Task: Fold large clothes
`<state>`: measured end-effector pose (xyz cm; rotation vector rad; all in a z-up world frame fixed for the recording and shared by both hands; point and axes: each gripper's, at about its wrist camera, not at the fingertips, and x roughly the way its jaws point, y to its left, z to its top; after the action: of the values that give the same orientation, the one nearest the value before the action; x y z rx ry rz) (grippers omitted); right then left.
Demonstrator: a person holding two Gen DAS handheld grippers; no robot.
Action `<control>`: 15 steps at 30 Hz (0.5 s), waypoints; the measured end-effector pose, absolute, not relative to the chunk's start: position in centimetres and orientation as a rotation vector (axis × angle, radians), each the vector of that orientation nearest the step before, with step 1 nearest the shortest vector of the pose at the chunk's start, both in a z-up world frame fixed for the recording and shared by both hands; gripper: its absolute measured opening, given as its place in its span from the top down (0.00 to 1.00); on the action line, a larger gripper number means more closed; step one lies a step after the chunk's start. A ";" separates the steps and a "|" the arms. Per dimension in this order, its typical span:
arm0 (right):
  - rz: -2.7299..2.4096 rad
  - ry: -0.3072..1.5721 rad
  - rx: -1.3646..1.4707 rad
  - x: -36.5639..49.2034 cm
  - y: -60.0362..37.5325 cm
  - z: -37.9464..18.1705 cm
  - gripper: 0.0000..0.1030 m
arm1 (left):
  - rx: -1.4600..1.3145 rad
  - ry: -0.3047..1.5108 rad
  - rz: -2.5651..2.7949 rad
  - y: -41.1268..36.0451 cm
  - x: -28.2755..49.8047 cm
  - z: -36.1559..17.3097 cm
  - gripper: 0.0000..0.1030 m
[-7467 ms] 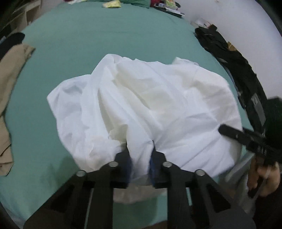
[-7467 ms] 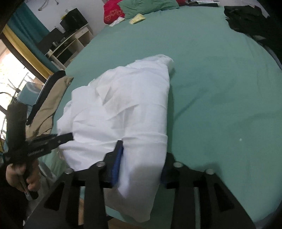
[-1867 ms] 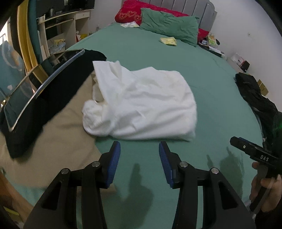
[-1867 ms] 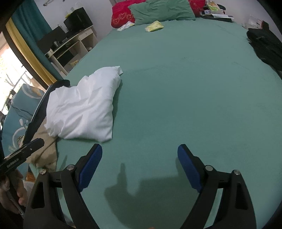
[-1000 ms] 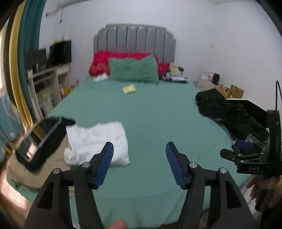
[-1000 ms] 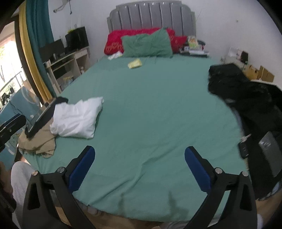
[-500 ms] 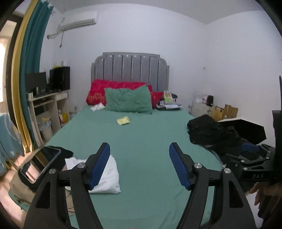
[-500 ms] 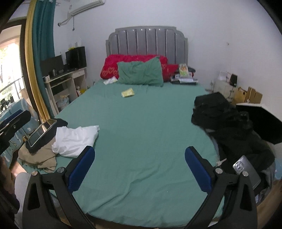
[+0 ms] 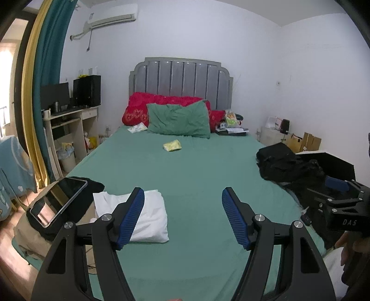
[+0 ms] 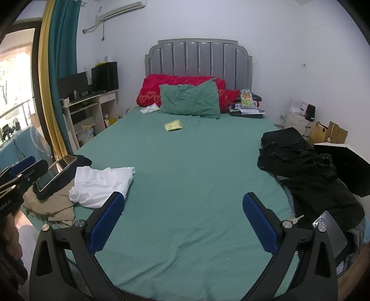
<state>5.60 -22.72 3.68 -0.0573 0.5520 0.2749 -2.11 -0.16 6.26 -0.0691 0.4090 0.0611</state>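
Left gripper (image 9: 182, 203): jaws wide apart, nothing between them; they were opening further a moment back. It hangs above the near end of the bed (image 9: 196, 176), aimed toward the headboard (image 9: 181, 81).

Right gripper (image 10: 182, 213): jaws spread wide, empty, above the near edge of the bed as well. In the left view I see its body low at right, with part of a hand (image 9: 346, 245) under it.

White garment (image 10: 101, 185): folded bundle on the near left part of the bed, clear of both grippers. In the left view the left finger (image 9: 129, 215) overlaps it in the picture only. Its left edge lies against a tan cloth (image 10: 50, 206) at the bed's corner. A tablet (image 10: 55, 173) rests tilted on a dark cloth on top of the tan one, just beside the garment.

Right side of bed: heap of black clothes (image 10: 307, 169), running from the middle down to the near edge. A phone (image 10: 328, 224) and a key (image 10: 297, 218) lie at its near end.

Mid bed: bare green sheet; a small yellow packet (image 10: 173, 125) further up.

Far end: green pillow (image 10: 189, 99) leaning on a red pillow (image 10: 150, 90), grey headboard behind. Clutter to the pillows' right; I cannot tell the items apart.

Off the bed: desk (image 10: 92, 108) with a monitor at left, teal curtain (image 10: 62, 46), air conditioner (image 9: 111, 15) high on the wall, boxes (image 10: 330, 133) at far right.
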 end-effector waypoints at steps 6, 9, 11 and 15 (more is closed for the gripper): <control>0.291 0.545 -0.073 5.5 -21.5 3.4 0.02 | -0.084 0.414 0.058 0.6 -1.9 5.6 0.29; 0.302 0.551 -0.077 5.6 -21.1 3.3 0.02 | -0.083 0.415 0.059 0.5 -1.8 5.5 0.29; 0.305 0.554 -0.082 5.7 -20.9 3.2 0.02 | -0.088 0.416 0.059 0.6 -1.8 5.5 0.29; 0.307 0.559 -0.084 5.8 -20.7 3.1 0.02 | -0.091 0.417 0.060 1.0 -1.7 5.3 0.29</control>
<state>5.83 -20.75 3.10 -0.0843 0.5592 0.3070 -1.75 1.03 5.30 -0.0908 0.4174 0.0603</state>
